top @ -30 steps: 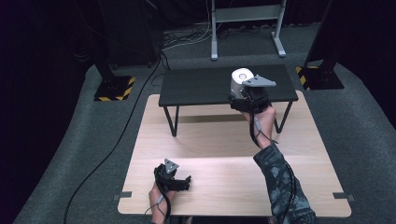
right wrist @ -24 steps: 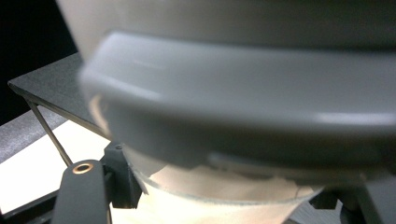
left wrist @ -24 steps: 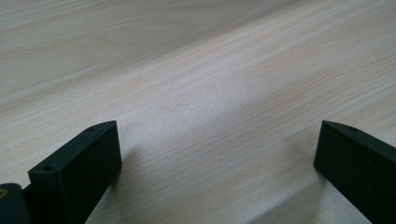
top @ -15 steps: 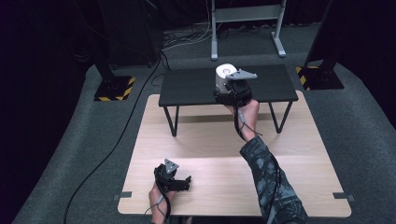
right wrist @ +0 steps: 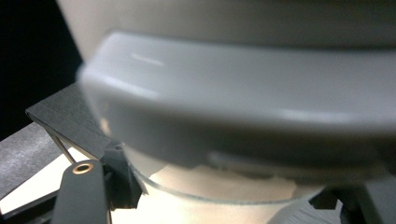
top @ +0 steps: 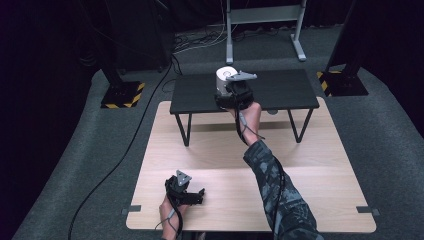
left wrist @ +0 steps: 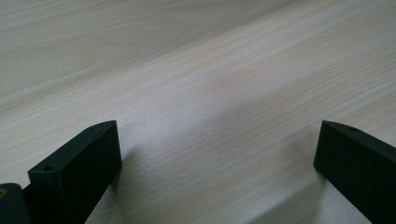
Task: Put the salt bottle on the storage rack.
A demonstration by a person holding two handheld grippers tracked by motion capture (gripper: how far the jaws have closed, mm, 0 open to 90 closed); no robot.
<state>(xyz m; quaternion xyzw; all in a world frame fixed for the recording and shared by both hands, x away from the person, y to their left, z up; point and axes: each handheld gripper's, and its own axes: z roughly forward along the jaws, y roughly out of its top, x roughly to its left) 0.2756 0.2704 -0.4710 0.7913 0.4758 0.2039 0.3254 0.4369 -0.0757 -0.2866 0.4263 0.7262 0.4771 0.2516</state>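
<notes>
- Two hand-held grippers are working at this moment, each in one of the person's hands, over a pale wooden tabletop [top: 310, 165].
- Farther off, the right gripper [top: 231, 90] is reaching out over a small black side table [top: 285, 90] that is standing on the far half of the wooden tabletop.
- Its fingers are clamping a white, round, cylinder-shaped container [top: 225, 80], with the jaws drawn in as tight as they go around it.
- That white container is sitting above the middle of the black side table's top; whether it is resting on the surface or being held just over it, I cannot tell.
- From the right gripper view, the container [right wrist: 243, 93] is looming very close and blurred, with a thick rounded rim and a clear plastic edge beneath it.
- The person's right arm, in a dark patterned sleeve [top: 272, 185], is stretching forward across the wooden tabletop.
- Down at the near edge, the left gripper [top: 192, 196] is lying low on the wooden tabletop.
- Its fingers [left wrist: 79, 163] are standing wide apart with nothing between them, just bare wood grain [left wrist: 210, 116].
</notes>
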